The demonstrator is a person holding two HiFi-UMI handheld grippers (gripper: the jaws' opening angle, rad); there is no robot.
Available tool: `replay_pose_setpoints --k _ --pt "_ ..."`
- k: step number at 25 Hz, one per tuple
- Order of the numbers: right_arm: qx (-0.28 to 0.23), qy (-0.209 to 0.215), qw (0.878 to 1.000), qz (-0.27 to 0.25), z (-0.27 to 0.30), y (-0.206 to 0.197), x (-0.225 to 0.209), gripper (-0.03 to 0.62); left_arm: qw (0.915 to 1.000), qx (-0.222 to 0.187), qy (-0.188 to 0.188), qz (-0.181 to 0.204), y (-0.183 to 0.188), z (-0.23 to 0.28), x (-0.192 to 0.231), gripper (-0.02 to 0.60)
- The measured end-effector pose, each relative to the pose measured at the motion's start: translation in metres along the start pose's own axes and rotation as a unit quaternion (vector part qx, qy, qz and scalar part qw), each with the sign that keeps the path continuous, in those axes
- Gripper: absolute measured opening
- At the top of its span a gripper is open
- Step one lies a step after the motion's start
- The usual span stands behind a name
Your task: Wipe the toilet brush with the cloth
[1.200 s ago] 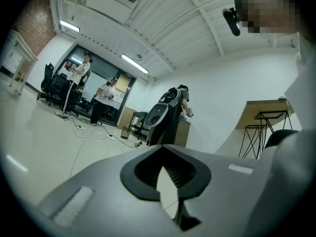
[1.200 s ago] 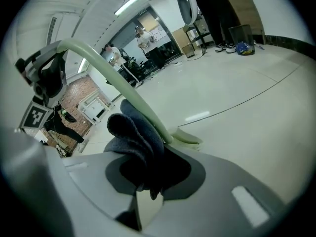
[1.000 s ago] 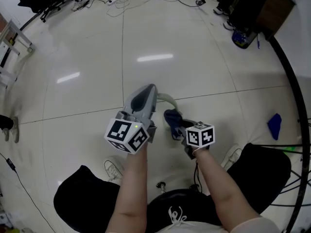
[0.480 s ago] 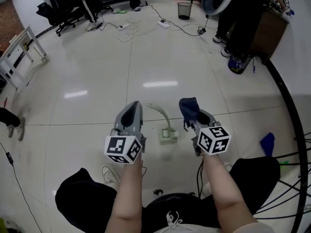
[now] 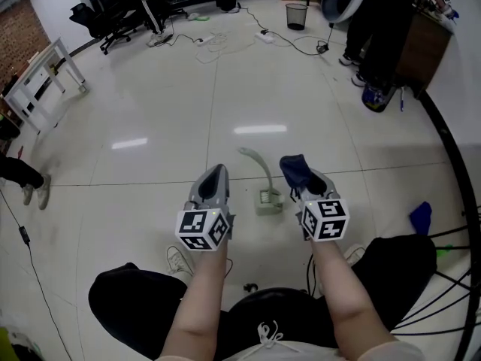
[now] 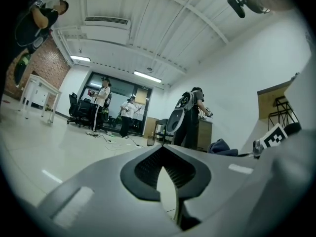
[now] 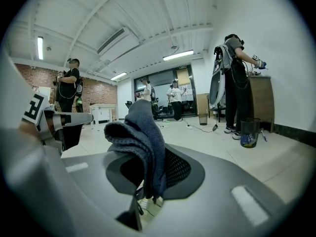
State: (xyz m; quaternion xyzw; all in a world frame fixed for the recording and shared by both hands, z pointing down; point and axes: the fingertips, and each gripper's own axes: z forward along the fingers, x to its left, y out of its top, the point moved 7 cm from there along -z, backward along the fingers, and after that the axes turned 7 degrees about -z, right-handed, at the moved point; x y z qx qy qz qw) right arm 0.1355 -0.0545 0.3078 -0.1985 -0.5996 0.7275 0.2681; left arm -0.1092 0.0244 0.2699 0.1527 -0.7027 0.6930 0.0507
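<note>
The toilet brush [image 5: 267, 195] stands upright on the pale tiled floor [image 5: 150, 111], its curved handle rising from a small blocky base. Just right of the brush, a dark blue cloth [image 5: 294, 168] is bunched in the right claw [image 5: 302, 176]. In the right gripper view the cloth [image 7: 140, 132] droops over the jaws, which are clamped on it. From the head view, the cloth looks clear of the brush. Just left of the brush is the left claw [image 5: 216, 171], level with the right one. In the left gripper view, the left claw [image 6: 162, 154] has its jaw tips together, with only a slit of floor showing lower down and nothing between them. The brush sits between the two claws, apart from both.

Well to the right of the brush, a second blue rag [image 5: 423, 216] lies on the floor. Far beyond the brush are loose cables [image 5: 225, 40], a black bin [image 5: 296, 15] and people [image 5: 383, 28] standing. Far to the left of the brush is a white table [image 5: 41, 74].
</note>
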Motion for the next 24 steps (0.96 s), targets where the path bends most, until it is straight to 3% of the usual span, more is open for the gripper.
replay_pose_setpoints --k 7,24 --pt "-0.005 -0.01 1.0 0.008 -0.01 0.004 -0.003 0.069 0.9986 0.017 -0.039 0.033 -0.006 0.005 -0.024 0.006" --pt "0.001 -0.009 1.0 0.006 -0.009 0.001 0.001 0.069 0.9984 0.016 -0.047 0.028 -0.008 0.003 -0.025 0.006"
